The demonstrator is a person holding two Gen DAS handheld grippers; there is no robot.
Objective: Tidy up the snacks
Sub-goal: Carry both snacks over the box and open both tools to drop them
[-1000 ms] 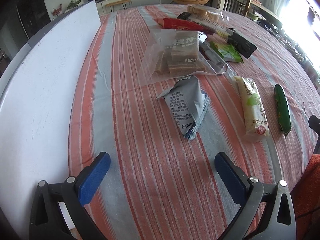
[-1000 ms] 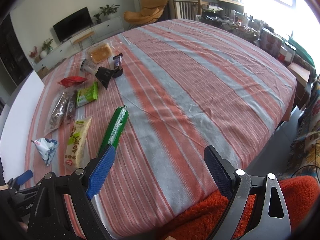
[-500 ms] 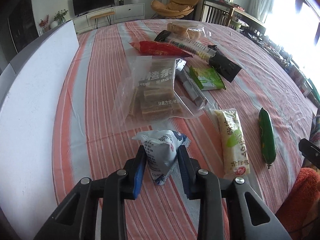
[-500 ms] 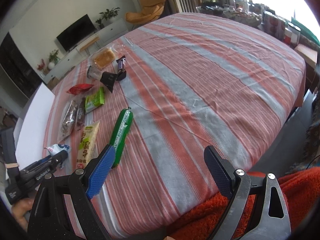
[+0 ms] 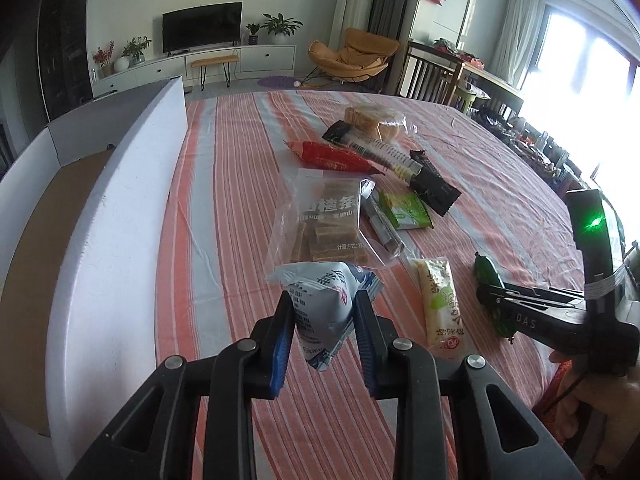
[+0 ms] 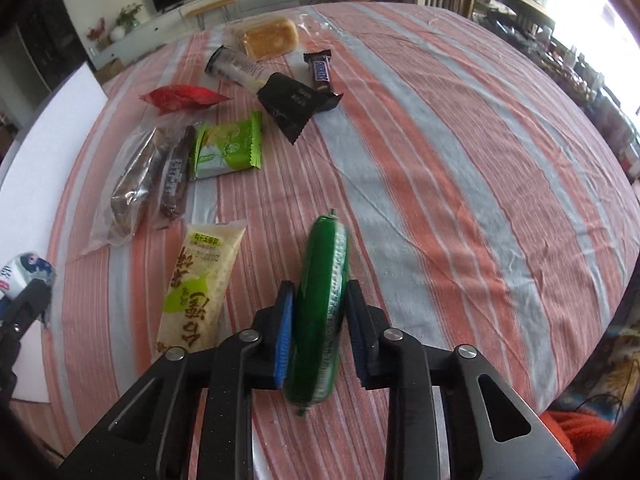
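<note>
1. Nearest the left wrist camera, the left gripper (image 5: 324, 320) had its fingers closed on the white-and-blue snack packet (image 5: 320, 300), pinched across its narrow lower part and lifted off the striped surface (image 5: 224, 216). The packet looked light, soft and crinkly; a firmer squeeze would likely crush whatever is inside.
2. The right gripper (image 6: 318, 320) had its fingers closed on the green sausage stick (image 6: 322, 304) near its lower middle. It looked smooth, firm and probably slippery, so a hold near the middle seemed the safer one.
3. Just beside it lay the pale yellow pouch (image 6: 198, 284), flat on the surface.
4. Farther off lay the clear bag of brown bars (image 5: 324, 224), the small green packet (image 6: 228, 146), the black packet (image 6: 292, 102) and the red packet (image 6: 182, 96).
5. At the left edge stood the white box (image 5: 120, 184), open, judged the likely destination.
</note>
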